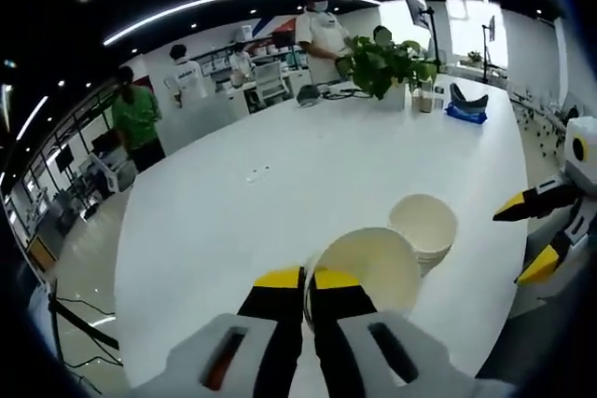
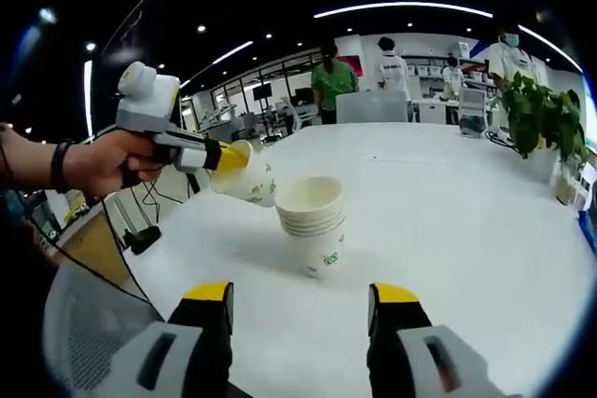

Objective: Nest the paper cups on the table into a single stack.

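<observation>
left gripper [image 1: 308, 279] jaws pinching paper cup [image 1: 364, 267] rim, right gripper [image 2: 303, 294] jaws wide apart

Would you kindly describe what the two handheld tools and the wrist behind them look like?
Both are light grey housings with black jaws capped in yellow: the left tool and the right tool. A dark band circles the person's wrist.

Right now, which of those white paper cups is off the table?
The single white paper cup clamped by its rim in the left tool, tilted in the air. The others sit nested upright as a stack on the white table.
</observation>
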Demonstrator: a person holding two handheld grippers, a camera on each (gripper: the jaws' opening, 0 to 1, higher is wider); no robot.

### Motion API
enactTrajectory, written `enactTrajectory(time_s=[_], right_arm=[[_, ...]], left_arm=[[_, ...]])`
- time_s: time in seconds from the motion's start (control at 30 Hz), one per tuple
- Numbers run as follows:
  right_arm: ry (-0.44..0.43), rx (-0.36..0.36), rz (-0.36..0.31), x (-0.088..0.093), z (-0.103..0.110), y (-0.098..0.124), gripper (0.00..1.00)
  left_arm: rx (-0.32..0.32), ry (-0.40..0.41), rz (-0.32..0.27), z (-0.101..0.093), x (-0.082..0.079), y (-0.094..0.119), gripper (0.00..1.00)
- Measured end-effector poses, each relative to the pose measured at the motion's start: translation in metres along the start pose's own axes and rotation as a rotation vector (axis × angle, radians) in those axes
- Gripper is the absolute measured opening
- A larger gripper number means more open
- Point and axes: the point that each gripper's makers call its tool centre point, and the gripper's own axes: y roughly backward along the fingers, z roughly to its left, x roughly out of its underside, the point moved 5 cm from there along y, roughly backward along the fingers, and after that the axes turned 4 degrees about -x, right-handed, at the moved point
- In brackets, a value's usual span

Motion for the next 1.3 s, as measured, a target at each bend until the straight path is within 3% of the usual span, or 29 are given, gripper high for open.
enactTrajectory(time_s=[0.13,0.23,0.33,0.5,1.3], right_arm=[[-0.002,0.001,-0.001,0.0,-0.001,0.0,0.58],[-0.003,0.001,-0.004,0.0,-0.001,0.0,0.58],[-0.001,-0.003,-0.003,0.0,-0.001,0.0,0.58],[0.007,-0.009,0.0,-0.001,0.0,-0.001,0.58],[-0.001,-0.009,-0.003,0.0,0.0,0.0,0.58]], left_arm=[[0.005,0.001,-0.029,-0.002,-0.009,0.005,0.0],[0.026,0.021,-0.053,-0.008,-0.026,0.012,0.0],[0.064,0.066,-0.052,-0.014,-0.03,0.011,0.0],[0.094,0.048,-0.06,-0.024,-0.04,0.015,0.0],[0.19,0.002,-0.029,-0.064,-0.05,-0.001,0.0]])
